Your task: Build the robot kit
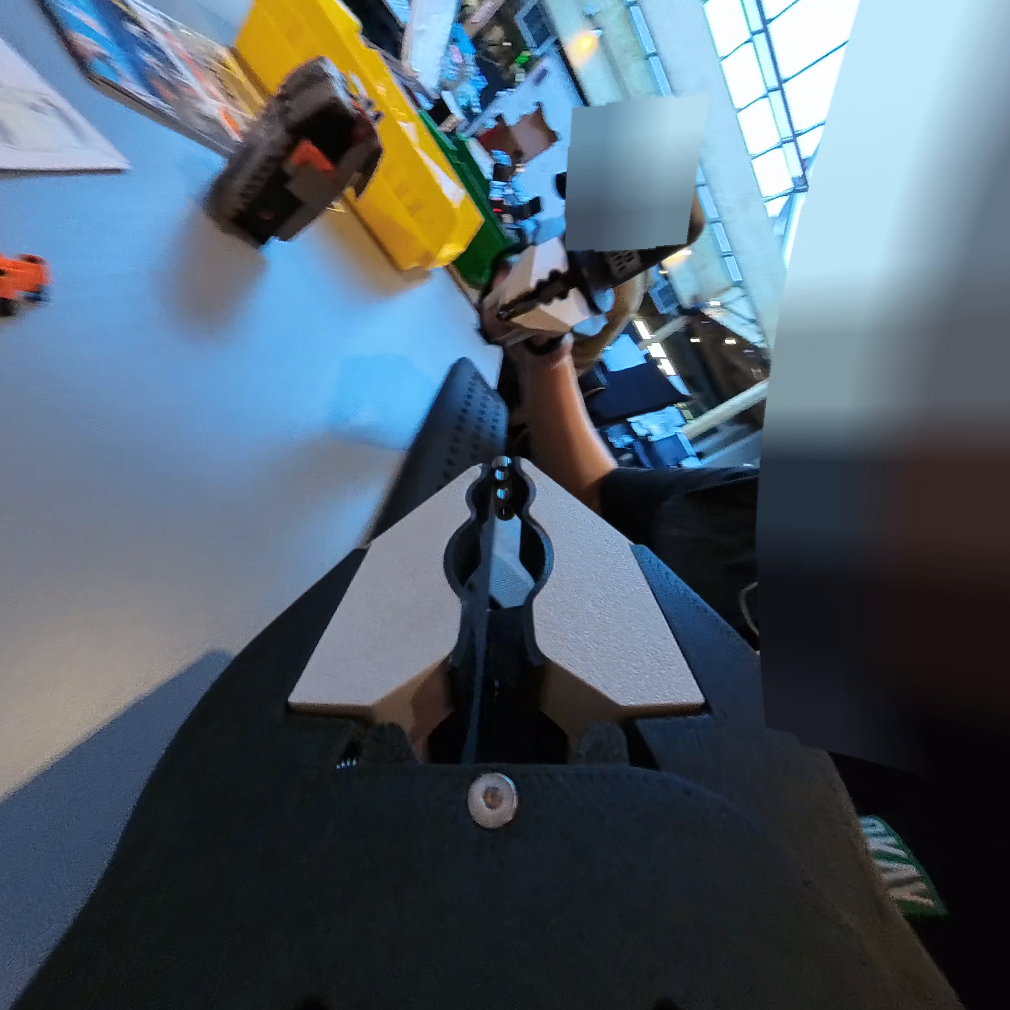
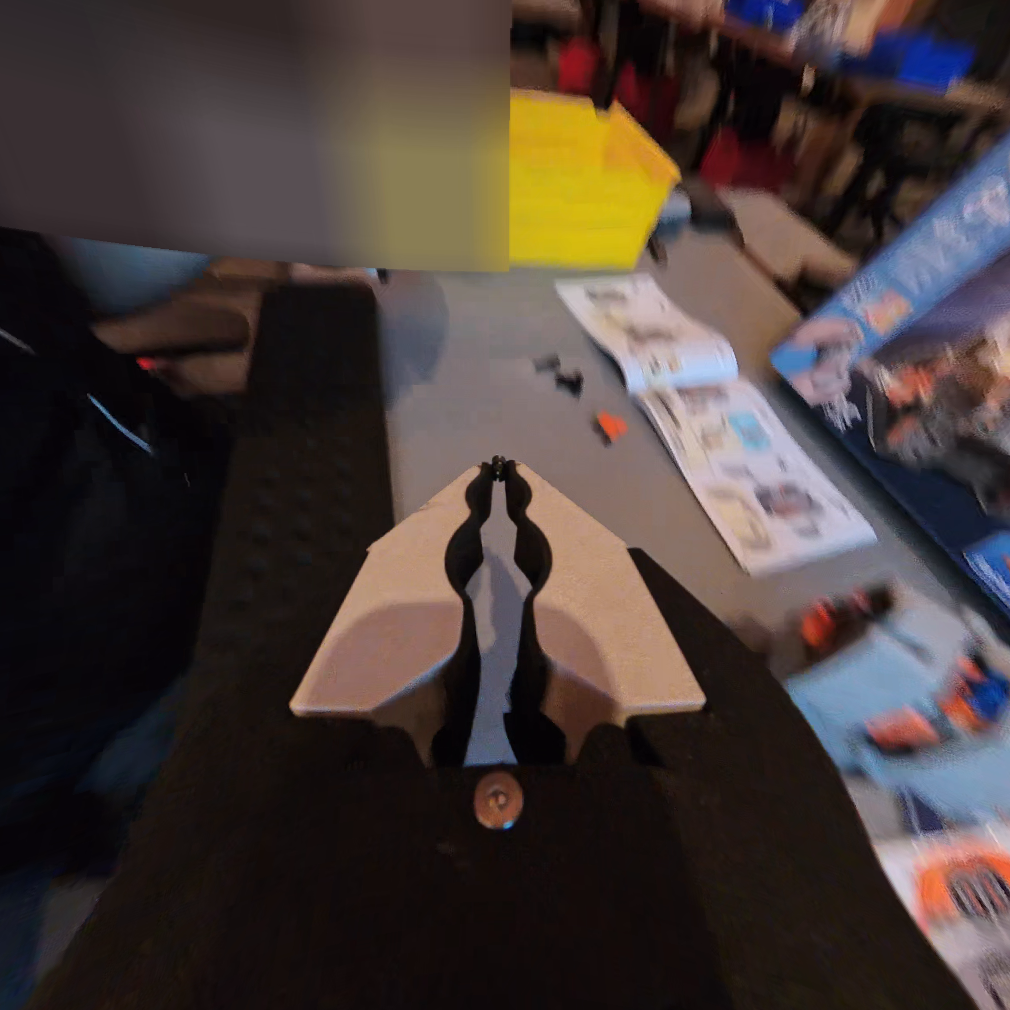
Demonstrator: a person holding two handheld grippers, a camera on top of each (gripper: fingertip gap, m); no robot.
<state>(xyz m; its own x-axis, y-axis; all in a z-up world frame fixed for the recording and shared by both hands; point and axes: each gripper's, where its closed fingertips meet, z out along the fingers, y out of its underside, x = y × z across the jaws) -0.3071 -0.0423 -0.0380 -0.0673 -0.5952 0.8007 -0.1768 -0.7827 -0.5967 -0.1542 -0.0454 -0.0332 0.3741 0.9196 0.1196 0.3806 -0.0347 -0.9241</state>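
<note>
Left gripper (image 1: 500, 464) pinching small metal piece (image 1: 500, 481) past table (image 1: 164, 437) edge | right gripper (image 2: 497, 464) together, booklet (image 2: 710, 415) rightward

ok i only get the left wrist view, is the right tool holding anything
Observer: Yes, the right tool is shut on a tiny black piece right at its tips.
Operator: my left tool has a small shiny part pinched. any loose bits near the right one
Observer: A small orange piece lies ahead and to its right on the grey table, just short of an open booklet.
Operator: any more black ones
Observer: Two small black pieces lie together farther out, left of the booklet.
</note>
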